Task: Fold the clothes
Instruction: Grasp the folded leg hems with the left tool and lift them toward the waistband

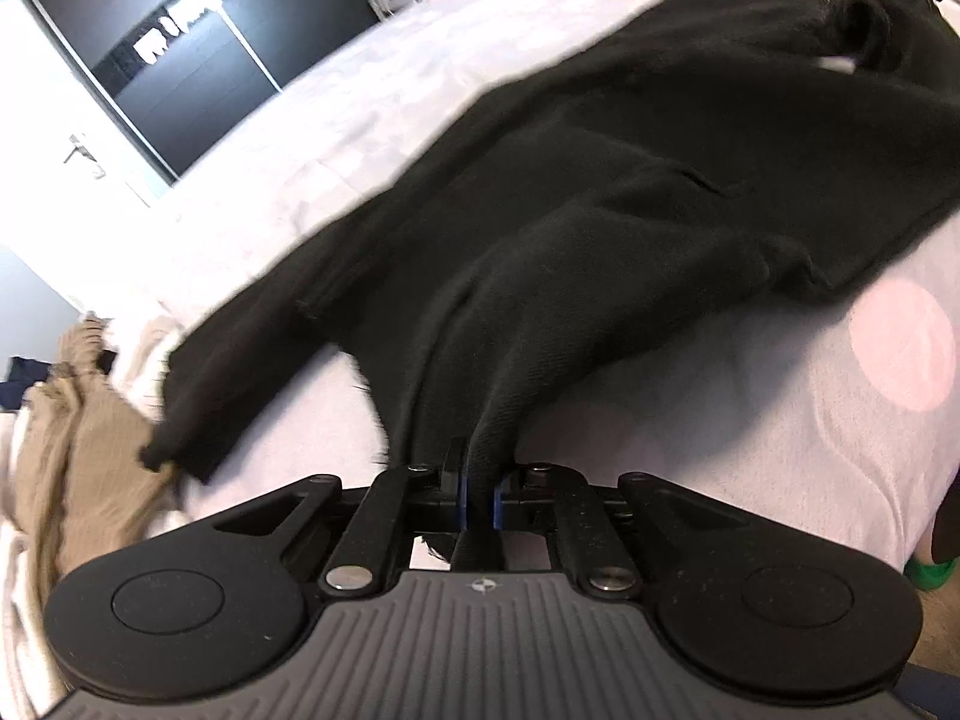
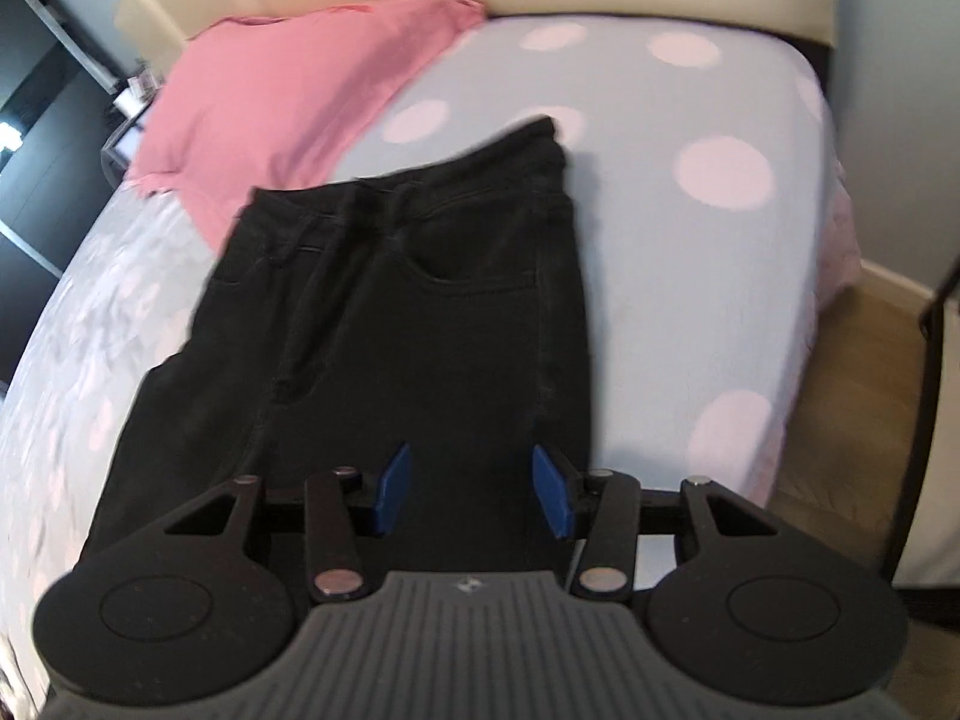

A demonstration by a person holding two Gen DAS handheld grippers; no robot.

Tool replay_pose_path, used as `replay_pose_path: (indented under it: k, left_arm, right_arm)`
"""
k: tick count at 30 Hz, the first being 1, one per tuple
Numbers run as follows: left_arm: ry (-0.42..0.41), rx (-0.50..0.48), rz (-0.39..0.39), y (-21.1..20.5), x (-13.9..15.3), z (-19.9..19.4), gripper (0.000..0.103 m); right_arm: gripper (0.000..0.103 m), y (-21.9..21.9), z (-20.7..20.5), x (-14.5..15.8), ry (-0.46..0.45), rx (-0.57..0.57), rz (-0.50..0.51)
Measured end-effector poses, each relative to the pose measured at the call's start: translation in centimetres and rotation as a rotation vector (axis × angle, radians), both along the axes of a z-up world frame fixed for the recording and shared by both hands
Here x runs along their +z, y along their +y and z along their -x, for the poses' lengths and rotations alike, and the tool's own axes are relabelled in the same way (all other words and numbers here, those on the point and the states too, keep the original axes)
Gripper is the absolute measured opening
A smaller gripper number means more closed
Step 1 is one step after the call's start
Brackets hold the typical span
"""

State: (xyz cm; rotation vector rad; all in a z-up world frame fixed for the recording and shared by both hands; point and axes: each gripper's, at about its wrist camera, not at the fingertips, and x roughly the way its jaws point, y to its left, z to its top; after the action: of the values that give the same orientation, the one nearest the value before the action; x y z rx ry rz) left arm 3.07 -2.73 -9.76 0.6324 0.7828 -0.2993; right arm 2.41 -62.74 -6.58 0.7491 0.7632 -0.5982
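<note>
Left wrist view: left gripper (image 1: 478,495) pinching a bunched fold of the black trousers (image 1: 600,192) between nearly touching blue pads, cloth fanning toward 12 and 2 o'clock over the dotted bedsheet (image 1: 780,420). Right wrist view: right gripper (image 2: 471,489) hovering spread wide, holding nothing, above the black trousers (image 2: 408,312), waistband lying at 12 o'clock, pink garment (image 2: 288,84) overlapping at 11 o'clock.

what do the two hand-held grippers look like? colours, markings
Both match. The left hand-held gripper and right hand-held gripper have blue finger pads, black linkage arms with silver pivot pins, two round black discs, and a ribbed grey body bearing a small emblem. No cables or sleeves visible.
</note>
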Motion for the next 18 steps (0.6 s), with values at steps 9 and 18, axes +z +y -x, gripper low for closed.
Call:
replay_pose_path:
  k: [9, 18]
  left_arm:
    - [-0.029, -0.073, -0.086, 3.9, 4.7, 6.3, 0.005]
    - [0.195, -0.249, -0.16, 3.6, 2.1, 9.0, 0.011]
  right_arm:
    - [0.05, 6.7, -3.0, 2.9, -0.089, 0.294, 0.052]
    - [0.051, 13.3, -5.5, 3.2, -0.014, 0.537, 0.173]
